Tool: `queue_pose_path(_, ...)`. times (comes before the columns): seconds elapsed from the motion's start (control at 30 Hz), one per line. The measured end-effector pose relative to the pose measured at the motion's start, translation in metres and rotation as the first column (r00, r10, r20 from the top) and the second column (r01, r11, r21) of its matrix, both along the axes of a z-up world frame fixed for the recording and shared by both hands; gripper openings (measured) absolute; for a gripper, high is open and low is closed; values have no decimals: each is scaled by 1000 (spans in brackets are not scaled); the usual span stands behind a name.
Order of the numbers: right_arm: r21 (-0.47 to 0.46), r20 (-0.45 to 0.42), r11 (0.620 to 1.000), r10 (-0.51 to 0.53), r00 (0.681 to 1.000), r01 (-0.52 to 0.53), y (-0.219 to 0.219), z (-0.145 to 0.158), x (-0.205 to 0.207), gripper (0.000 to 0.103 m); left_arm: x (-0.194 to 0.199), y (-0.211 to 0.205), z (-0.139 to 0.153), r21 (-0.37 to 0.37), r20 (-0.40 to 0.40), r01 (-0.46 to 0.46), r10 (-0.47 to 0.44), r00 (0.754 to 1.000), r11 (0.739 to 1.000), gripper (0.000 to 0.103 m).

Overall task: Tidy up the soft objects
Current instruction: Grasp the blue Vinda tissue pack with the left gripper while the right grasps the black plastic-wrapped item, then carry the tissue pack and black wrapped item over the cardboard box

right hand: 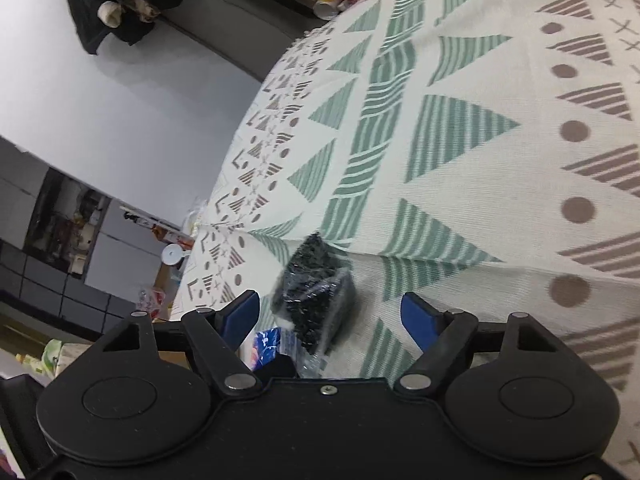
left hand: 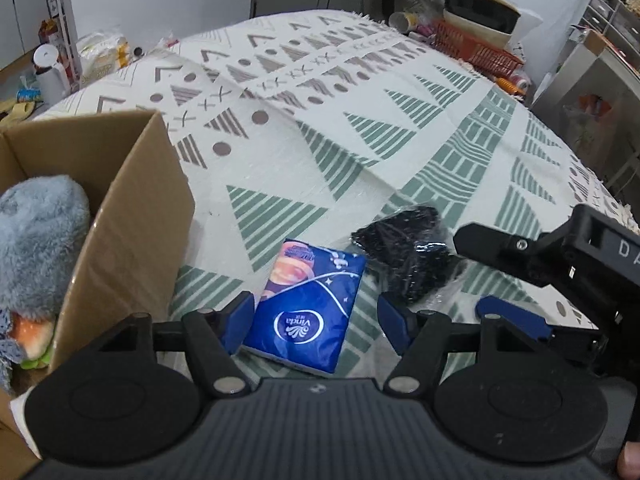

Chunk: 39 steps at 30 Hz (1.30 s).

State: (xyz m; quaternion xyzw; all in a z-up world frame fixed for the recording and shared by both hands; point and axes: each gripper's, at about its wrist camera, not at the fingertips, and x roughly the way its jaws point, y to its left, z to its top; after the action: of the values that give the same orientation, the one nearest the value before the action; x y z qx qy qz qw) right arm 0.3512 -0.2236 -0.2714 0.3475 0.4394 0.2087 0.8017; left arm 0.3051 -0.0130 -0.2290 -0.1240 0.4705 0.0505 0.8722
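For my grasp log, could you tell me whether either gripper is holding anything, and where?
Nothing is held. The left gripper is open around the tissue pack; the right gripper is open near the black bundle.

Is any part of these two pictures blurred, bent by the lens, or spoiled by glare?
Left wrist view: mostly sharp, the Vinda tissue pack logo readable; the tablecloth bulges from fisheye distortion; small glare spots on the plastic-wrapped black bundle. Right wrist view: tilted and softer, the cloth pattern slightly smeared; the same bundle shows faint highlights.
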Motion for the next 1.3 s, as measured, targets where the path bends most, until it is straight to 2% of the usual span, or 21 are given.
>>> queue_pose_path(0.13,20,13,1000,19,1000,-19,5,-5,5,72,4,3,-10,-28,-42,-8,7,999,1000,67)
queue_pose_path(0.2,30,19,999,25,1000,-25,7,-6,8,69,5,4,-10,-25,-38,-12,11,999,1000,64)
queue_pose_path(0.23,33,18,999,27,999,-28,8,-7,9,64,5,4,-10,-22,-35,-15,15,999,1000,60)
queue_pose_path(0.27,37,16,999,29,999,-30,9,-9,10,62,6,4,-10,-21,-35,-17,16,999,1000,60)
queue_pose_path(0.33,43,7,999,33,999,-34,9,-12,12,48,5,4,-10,-25,-33,-19,18,999,1000,58)
queue_pose_path(0.4,53,1,998,38,999,-38,9,-15,12,43,4,4,-9,-24,-33,-18,17,999,1000,57)
queue_pose_path(0.43,51,4,998,44,999,-44,9,-15,11,35,4,4,-8,-25,-32,-18,17,999,1000,57)
queue_pose_path(0.6,0,31,999,49,998,-49,11,-7,6,33,-1,6,1,-45,-20,-22,21,1000,999,55)
queue_pose_path(0.87,-49,80,998,-30,996,34,-6,15,-8,33,-15,9,22,-80,21,-21,23,1000,997,55)
queue_pose_path(1.1,-79,134,995,-52,990,63,-11,38,-36,33,-38,14,58,-97,105,-6,16,994,995,55)
queue_pose_path(1.3,-85,166,991,-86,982,102,-18,59,-55,33,-56,20,73,-105,141,-8,23,990,994,55)
